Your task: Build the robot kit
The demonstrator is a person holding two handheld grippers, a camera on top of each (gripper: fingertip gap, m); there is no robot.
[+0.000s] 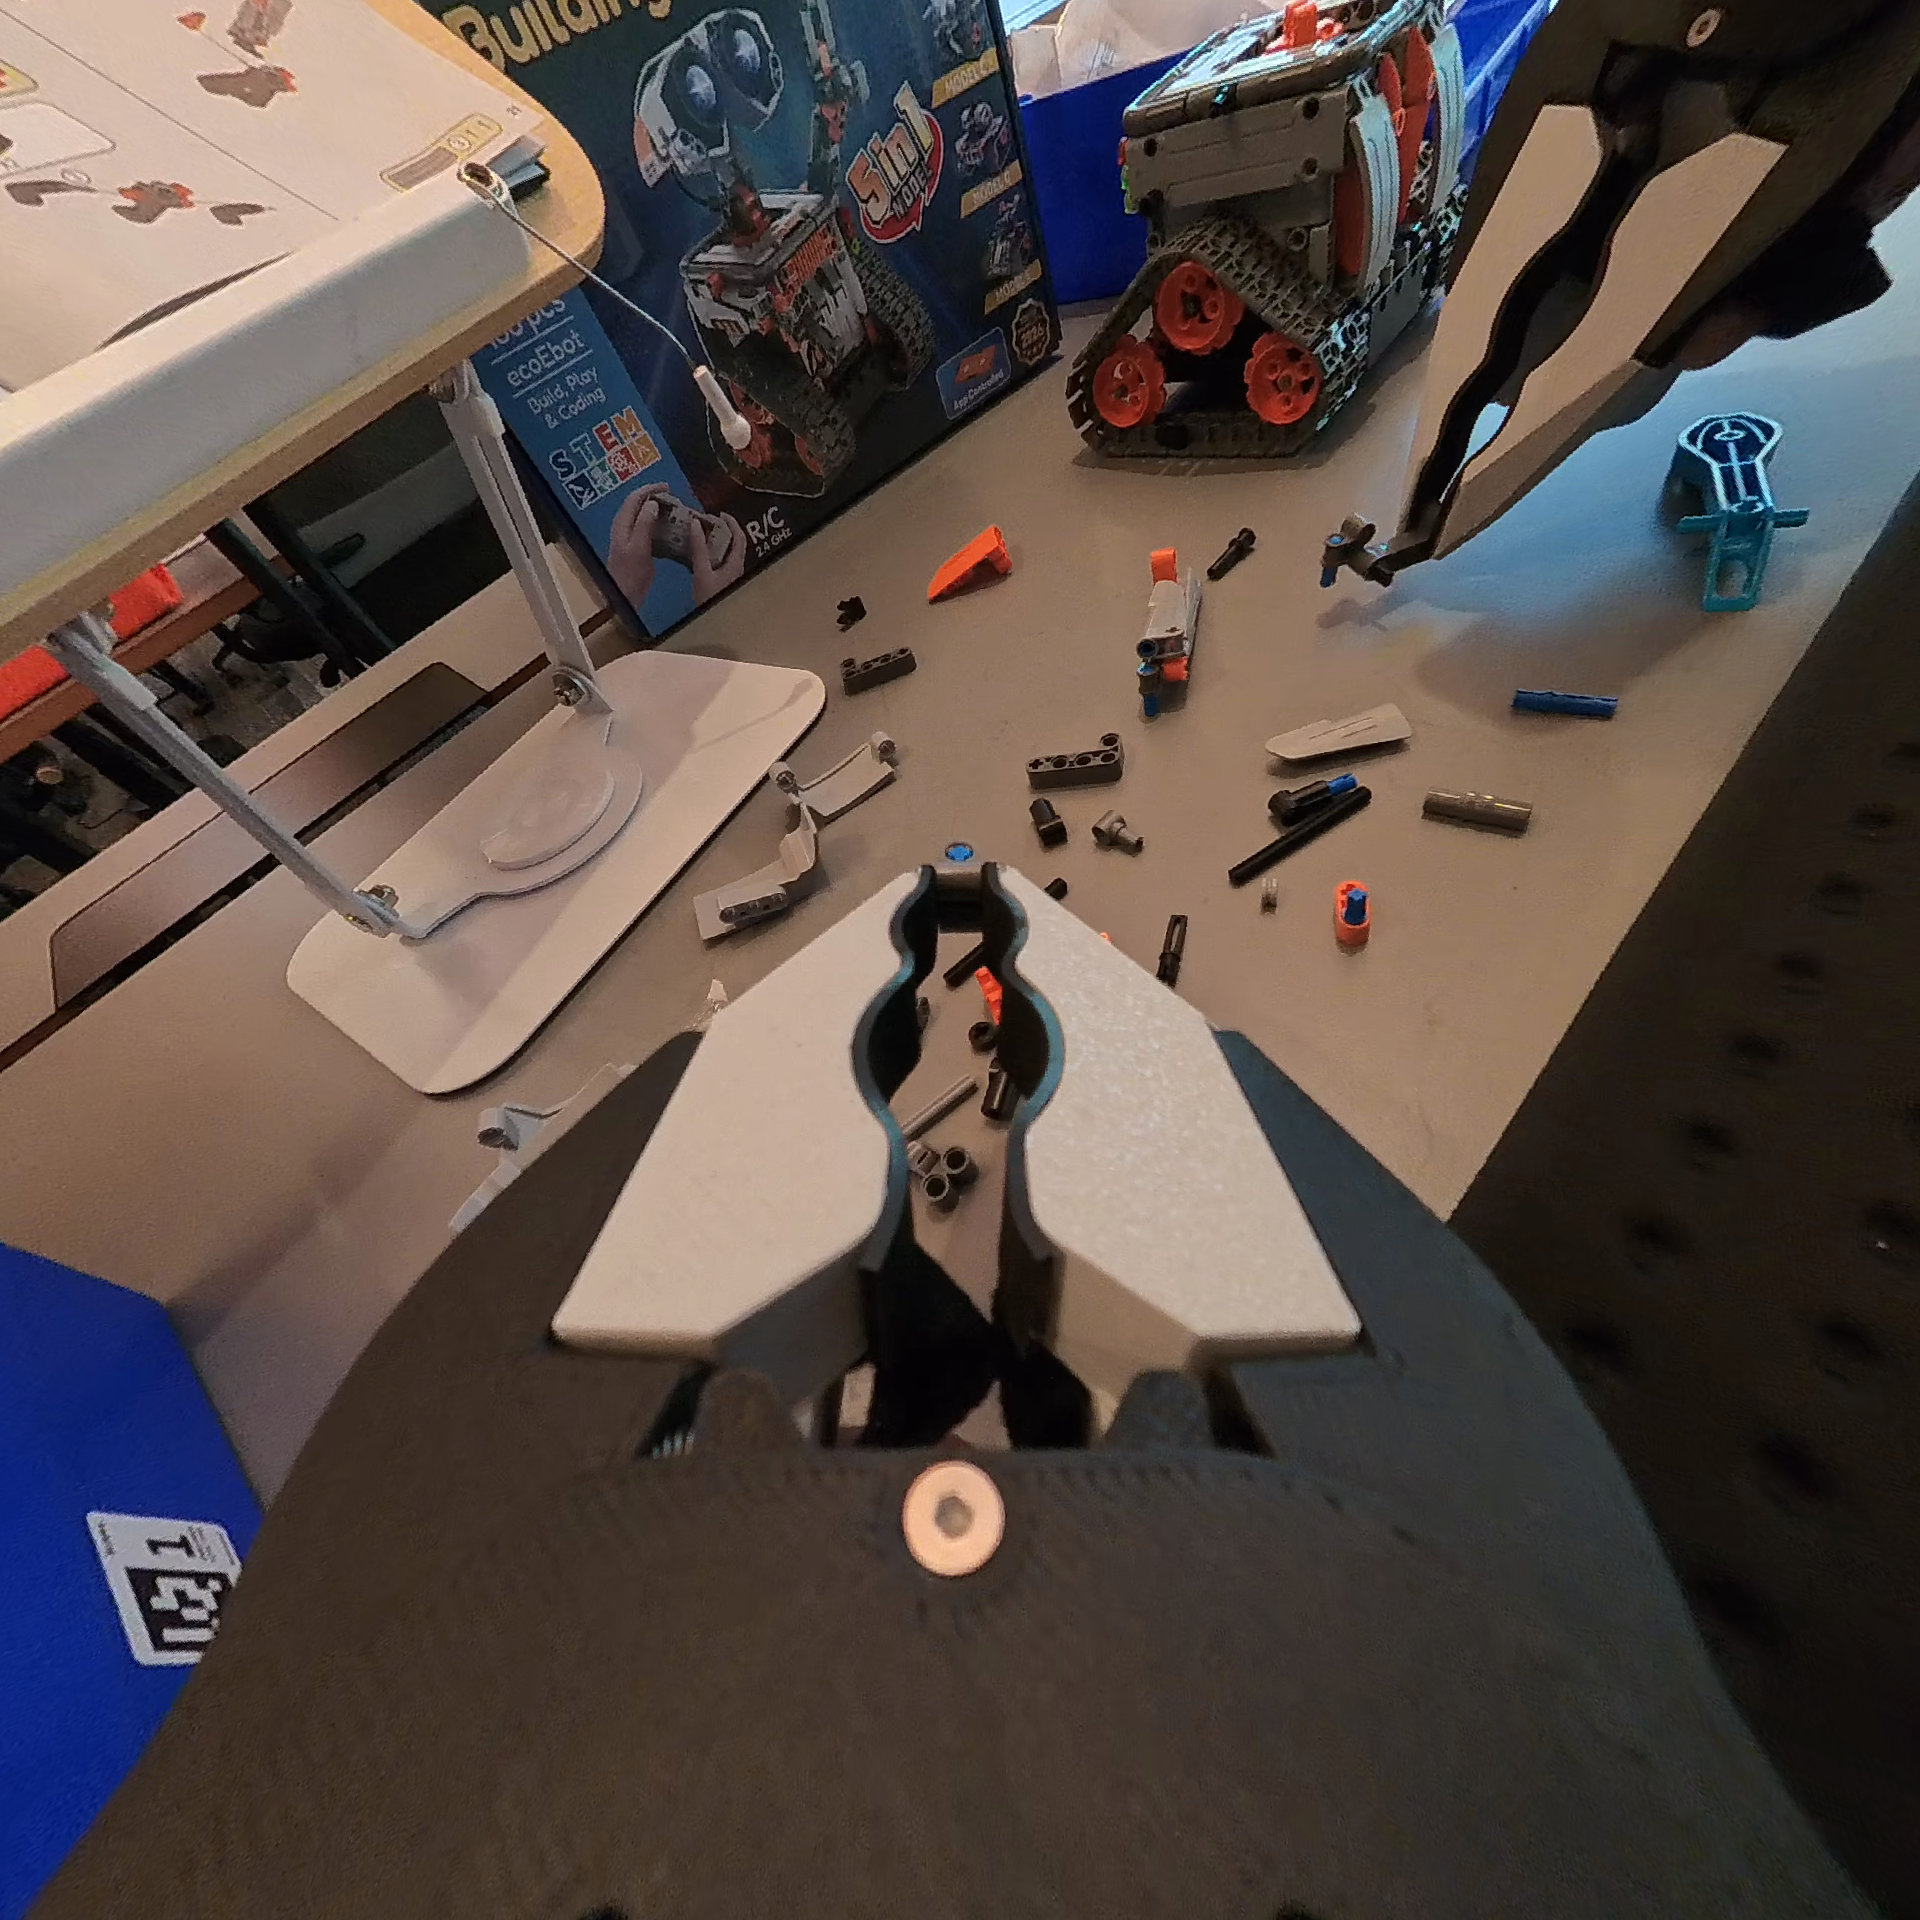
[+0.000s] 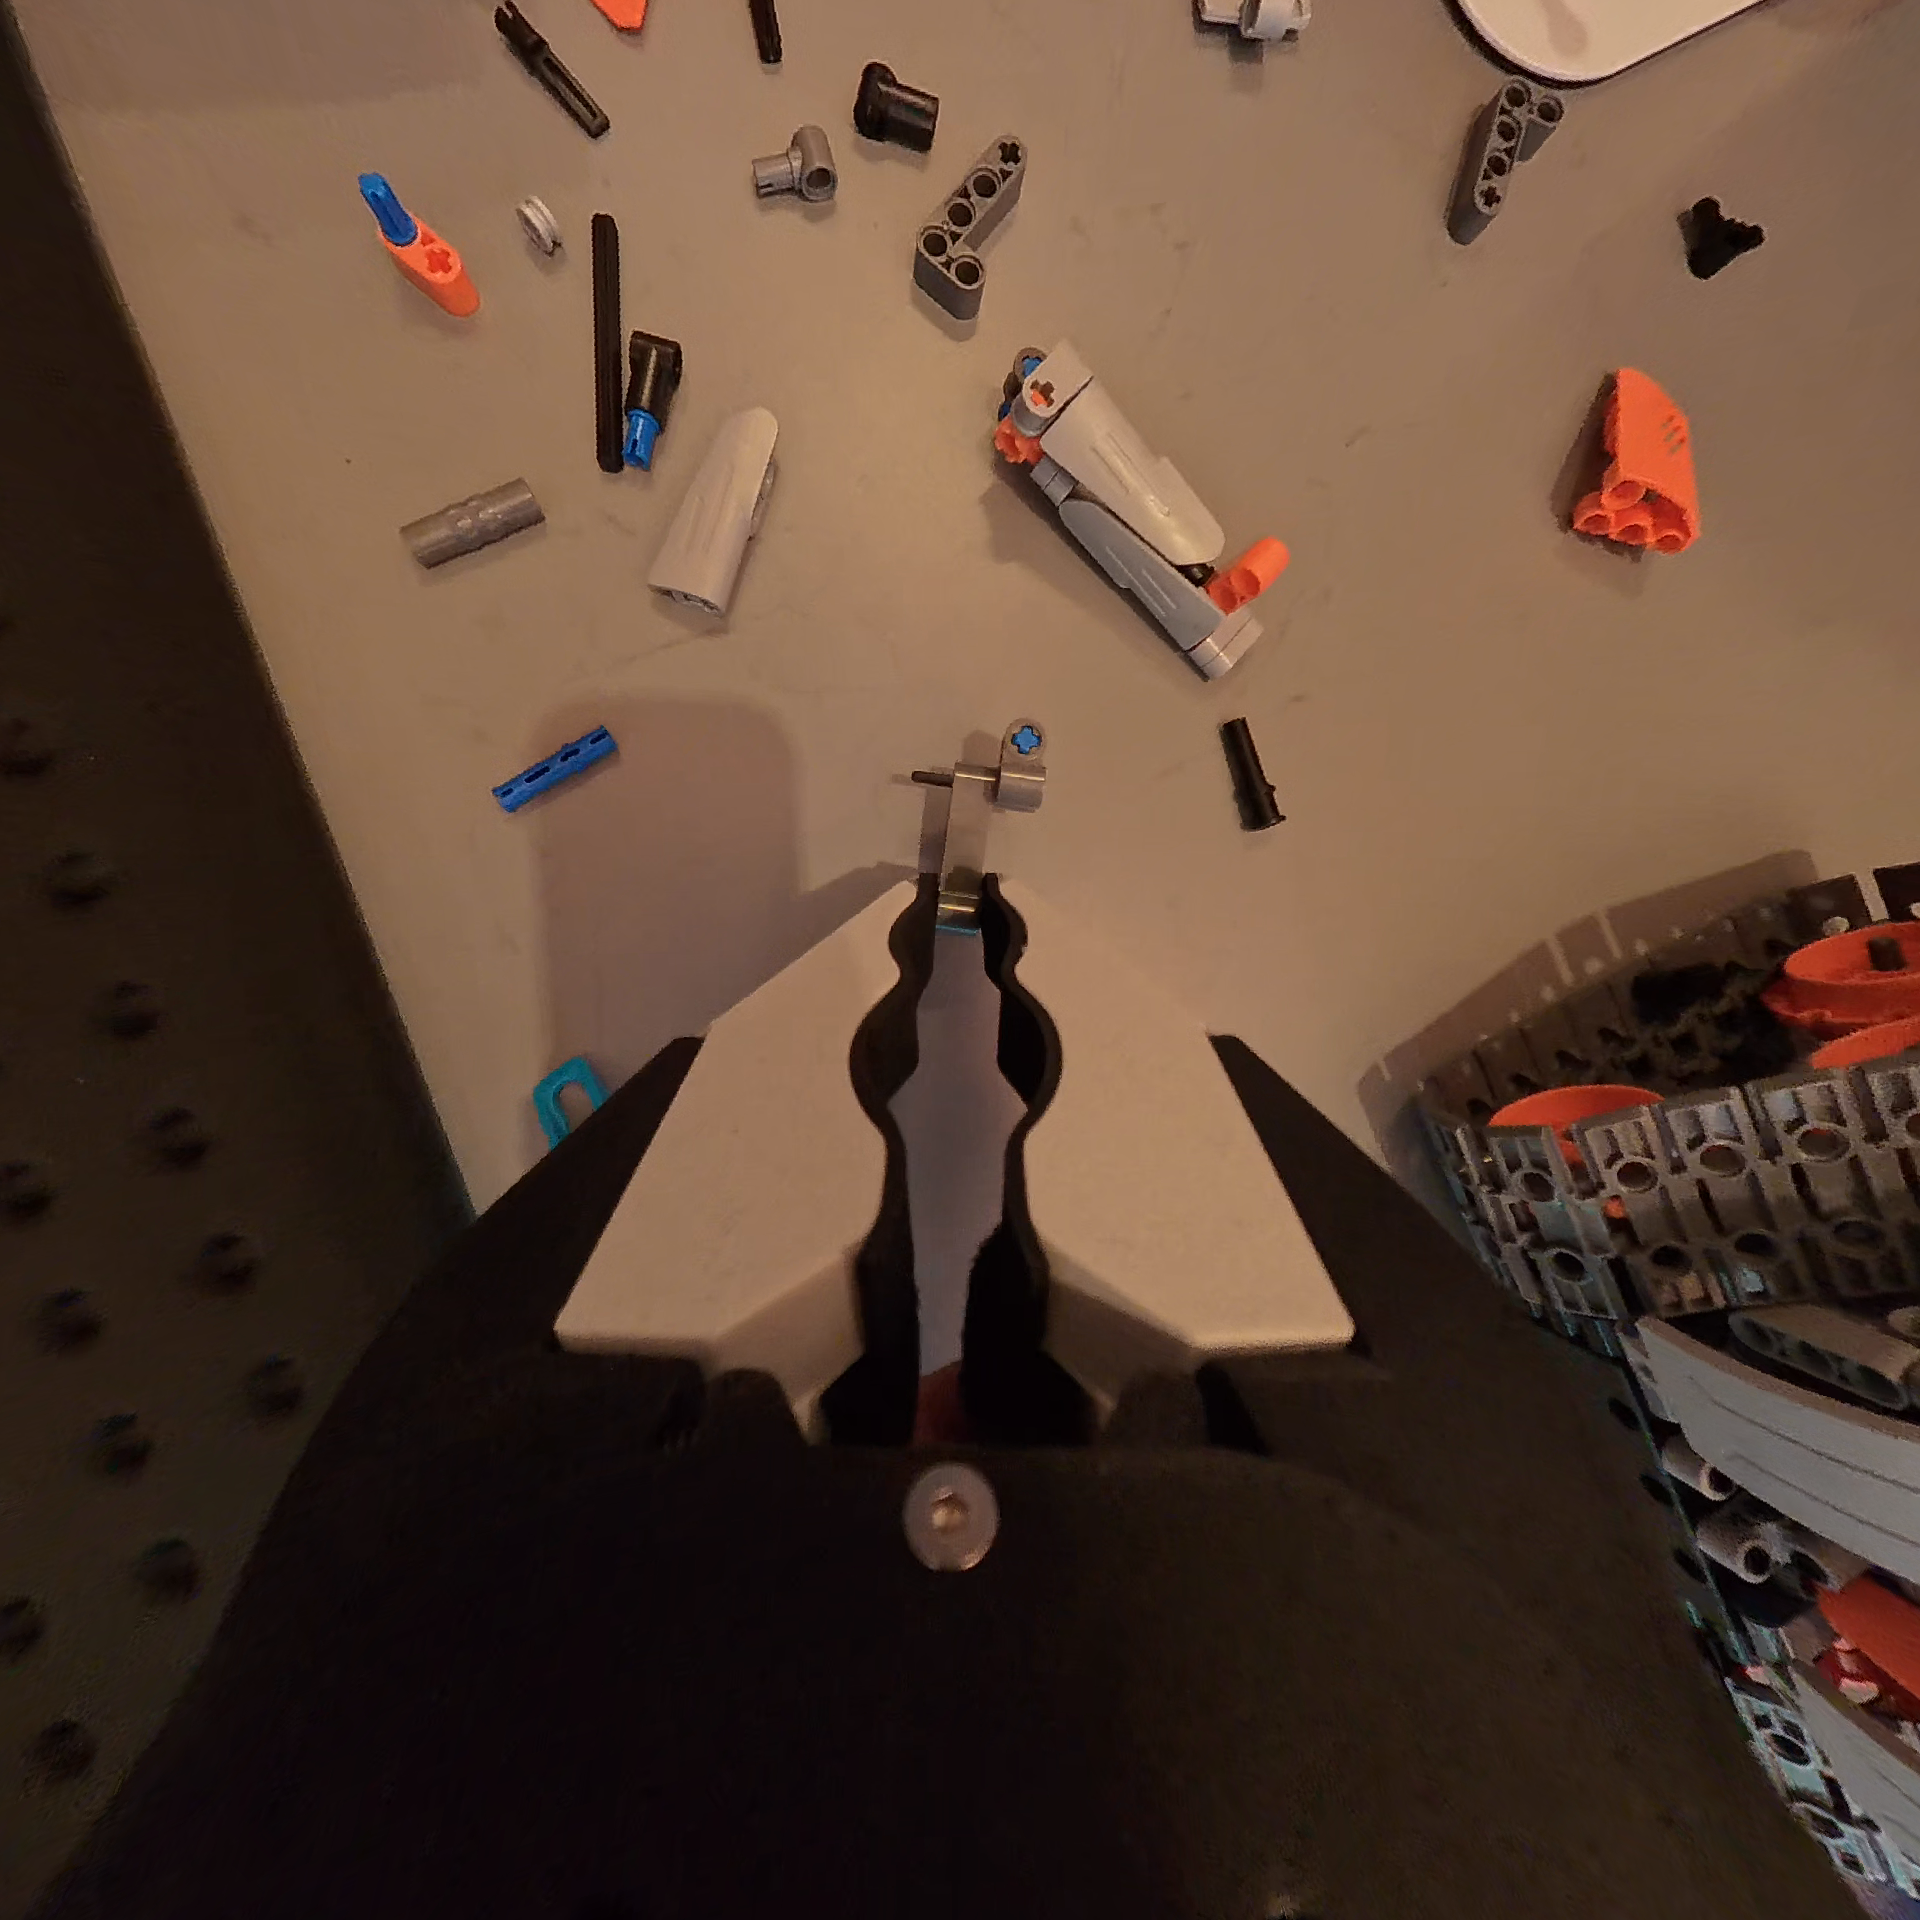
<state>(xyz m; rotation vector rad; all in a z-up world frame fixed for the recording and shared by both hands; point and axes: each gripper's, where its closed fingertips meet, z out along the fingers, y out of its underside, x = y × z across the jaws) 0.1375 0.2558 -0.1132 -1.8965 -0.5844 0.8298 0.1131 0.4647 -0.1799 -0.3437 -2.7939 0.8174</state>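
Note:
My left gripper (image 1: 961,883) is shut on a small grey connector with a blue pin (image 1: 958,854) and holds it low over the grey table (image 1: 1039,644), above several loose black and grey pieces. My right gripper (image 2: 958,902) is shut on a small grey connector assembly with a blue axle end (image 2: 1016,771) and holds it above the table. In the left wrist view the right gripper (image 1: 1377,561) comes in from the upper right with that piece (image 1: 1345,542) at its tip. A grey and orange sub-assembly (image 2: 1132,509) lies just beyond the right gripper, and shows in the left wrist view too (image 1: 1169,629).
A tracked brick robot model (image 1: 1278,239) (image 2: 1714,1195) stands at the back beside a printed box (image 1: 790,291). A booklet stand (image 1: 260,208) with a white base (image 1: 582,831) fills the left. A teal tool (image 1: 1730,499), a blue bin (image 1: 83,1507) and a black perforated mat (image 1: 1714,1143) border the table. The gap from one gripper's tips to the other's is roughly 25 cm. The tracked brick robot model (image 1: 1278,239) is closer to my right gripper, around 15 cm from its tips; the left tips are 35 cm off.

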